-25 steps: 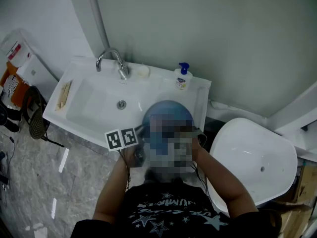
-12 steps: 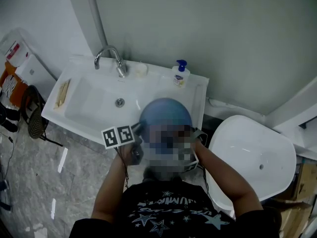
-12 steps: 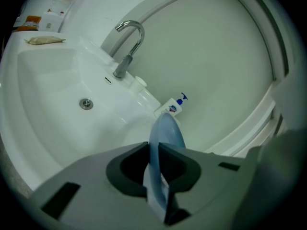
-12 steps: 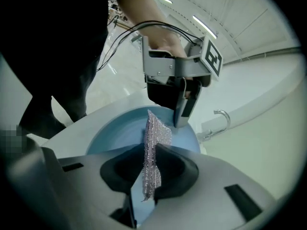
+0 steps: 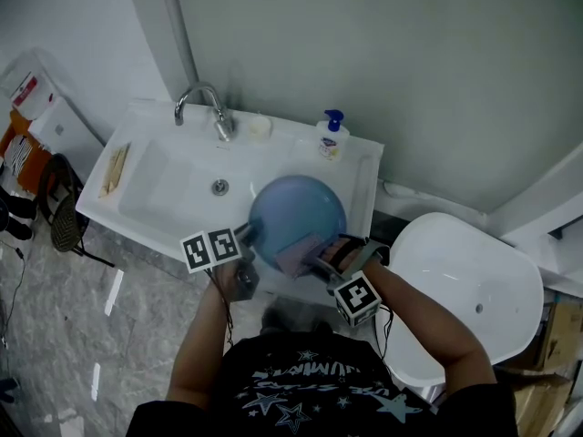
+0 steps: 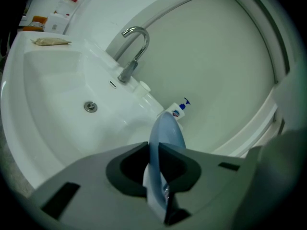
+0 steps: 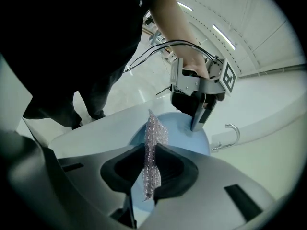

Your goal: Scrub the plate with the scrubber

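Plate (image 5: 298, 209), blue, round: held tilted above the sink (image 5: 168, 194), its rim clamped edge-on in the left gripper (image 6: 154, 153), whose jaws sit nearly together on it. Scrubber (image 7: 154, 137), a thin mesh pad: pinched upright in the right gripper (image 7: 152, 163), at the plate's near edge and seemingly touching it. Soap bottle (image 5: 332, 137): stands at the sink's back. Step in hand, as I judge it: scrubbing. Next move calls for rubbing the pad across the face with steady pressure while the left grip braces the rim.
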